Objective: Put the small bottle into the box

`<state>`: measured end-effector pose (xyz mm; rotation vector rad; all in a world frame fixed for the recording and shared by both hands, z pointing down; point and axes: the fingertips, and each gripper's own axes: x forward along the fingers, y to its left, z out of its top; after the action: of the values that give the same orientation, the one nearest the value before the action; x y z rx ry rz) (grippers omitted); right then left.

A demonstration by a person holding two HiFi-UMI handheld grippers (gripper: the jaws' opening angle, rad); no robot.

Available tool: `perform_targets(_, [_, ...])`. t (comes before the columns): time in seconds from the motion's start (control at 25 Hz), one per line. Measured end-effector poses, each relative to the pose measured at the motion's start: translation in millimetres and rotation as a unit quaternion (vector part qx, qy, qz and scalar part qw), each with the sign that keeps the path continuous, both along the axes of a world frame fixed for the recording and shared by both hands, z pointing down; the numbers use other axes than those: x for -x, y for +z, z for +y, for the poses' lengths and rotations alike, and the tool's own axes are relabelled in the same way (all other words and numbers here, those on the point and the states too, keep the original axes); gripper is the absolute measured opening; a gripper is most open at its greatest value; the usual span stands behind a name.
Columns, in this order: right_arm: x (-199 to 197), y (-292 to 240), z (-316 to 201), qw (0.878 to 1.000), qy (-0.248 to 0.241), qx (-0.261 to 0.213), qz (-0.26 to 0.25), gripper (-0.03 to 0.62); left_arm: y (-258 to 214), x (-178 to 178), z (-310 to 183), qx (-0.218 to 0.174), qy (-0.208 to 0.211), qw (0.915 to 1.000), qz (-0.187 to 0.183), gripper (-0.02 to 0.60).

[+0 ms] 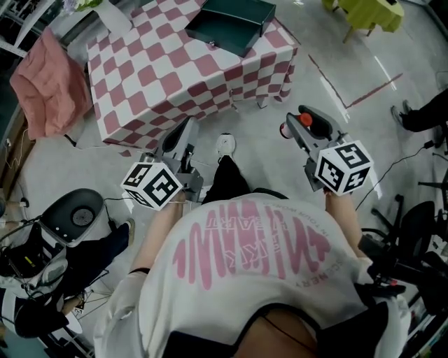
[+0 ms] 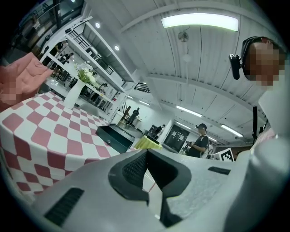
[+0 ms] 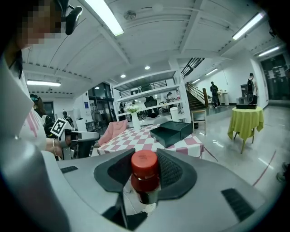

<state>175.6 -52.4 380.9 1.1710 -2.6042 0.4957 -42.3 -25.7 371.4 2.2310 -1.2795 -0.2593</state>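
A small dark bottle with a red cap (image 3: 145, 172) stands upright between the pads of my right gripper (image 1: 301, 124), which is shut on it. The right gripper hangs over the floor, short of the checkered table's near right corner. The dark green open box (image 1: 231, 24) lies at the far right of the pink-and-white checkered table (image 1: 161, 77), and the right gripper view shows the box (image 3: 172, 131) straight ahead. My left gripper (image 1: 185, 131) is below the table's near edge. Its pads meet at the tip with nothing between them (image 2: 146, 156).
A pink cloth (image 1: 49, 84) hangs left of the table. A white vase with flowers (image 2: 74, 93) stands at the table's far end. A yellow-green covered table (image 1: 371, 14) is at the far right. A grey round stool (image 1: 73, 217) is at my left, and cables run over the floor.
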Motion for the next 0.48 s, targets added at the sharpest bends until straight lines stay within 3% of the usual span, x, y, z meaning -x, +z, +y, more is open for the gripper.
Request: perform_targets(0.48, [20, -10, -89, 1.0, 0.021, -0.004, -0.001, 0.147, -10, 1, -103, -0.005, 0.049, 0.9988, 0.0, 0.006])
